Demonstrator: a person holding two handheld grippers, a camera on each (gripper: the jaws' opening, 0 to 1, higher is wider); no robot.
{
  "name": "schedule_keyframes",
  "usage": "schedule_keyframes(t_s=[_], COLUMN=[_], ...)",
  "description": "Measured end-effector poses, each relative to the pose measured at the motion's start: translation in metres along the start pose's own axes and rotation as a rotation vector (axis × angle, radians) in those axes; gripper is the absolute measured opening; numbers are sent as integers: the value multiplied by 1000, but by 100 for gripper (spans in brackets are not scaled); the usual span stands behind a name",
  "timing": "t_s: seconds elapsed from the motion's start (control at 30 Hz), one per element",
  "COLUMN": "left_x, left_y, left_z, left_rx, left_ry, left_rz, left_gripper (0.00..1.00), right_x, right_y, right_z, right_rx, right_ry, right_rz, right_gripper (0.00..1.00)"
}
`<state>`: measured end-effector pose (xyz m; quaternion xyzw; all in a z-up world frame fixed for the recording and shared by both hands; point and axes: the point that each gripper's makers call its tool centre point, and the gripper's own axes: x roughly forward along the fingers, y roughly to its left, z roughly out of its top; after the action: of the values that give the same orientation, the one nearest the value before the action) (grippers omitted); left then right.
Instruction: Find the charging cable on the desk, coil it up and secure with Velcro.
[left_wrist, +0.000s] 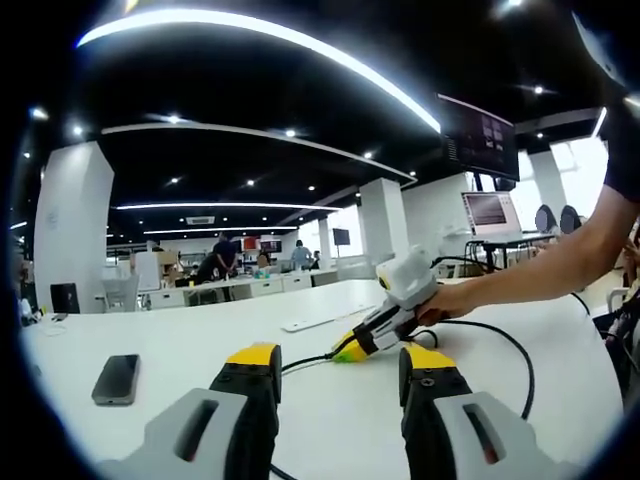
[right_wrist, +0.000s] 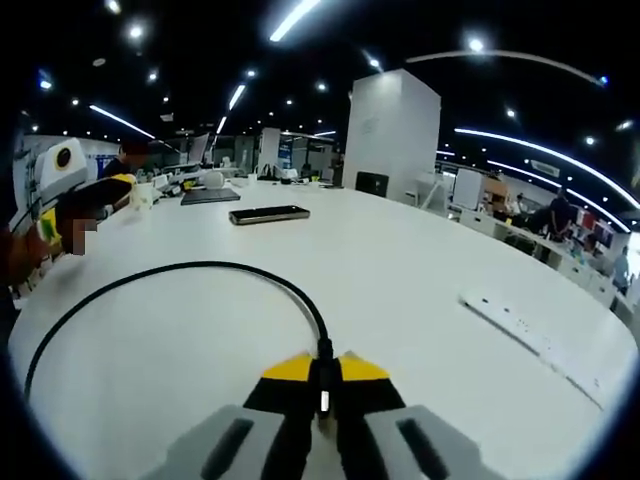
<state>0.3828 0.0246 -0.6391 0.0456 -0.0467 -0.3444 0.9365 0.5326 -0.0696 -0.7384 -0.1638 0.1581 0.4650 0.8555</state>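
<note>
Thin black charging cable (right_wrist: 190, 275) loops across the white round-edged desk (right_wrist: 420, 270), its plug end pinched tight in the right gripper (right_wrist: 323, 385). Left gripper (left_wrist: 340, 375) hangs wide open, holding nothing. Black smartphone (right_wrist: 268, 214) lies mid-desk, white power strip (right_wrist: 540, 335) near its edge; open-plan office behind.

White desk (right_wrist: 430, 290), black charging cable (right_wrist: 200, 268), grey right gripper (right_wrist: 323, 385) with yellow-tipped black jaws, dark phone (left_wrist: 117, 379), white power strip (right_wrist: 545, 340)

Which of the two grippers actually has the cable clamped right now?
The right gripper: its yellow-tipped jaws are shut on the black charging cable near its end. The left gripper stands open, nothing between its jaws.
</note>
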Motion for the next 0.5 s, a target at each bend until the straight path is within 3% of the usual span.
schedule_keyframes(t_s=[0.5], left_x=[-1], left_y=[-10], left_z=[7], left_rx=[21], left_ry=[14], left_rz=[-9], left_gripper=[46], right_x=[-13], right_y=[-2], right_z=[0], right_rx=[14], right_ry=[1], right_rz=[-27], right_gripper=[8])
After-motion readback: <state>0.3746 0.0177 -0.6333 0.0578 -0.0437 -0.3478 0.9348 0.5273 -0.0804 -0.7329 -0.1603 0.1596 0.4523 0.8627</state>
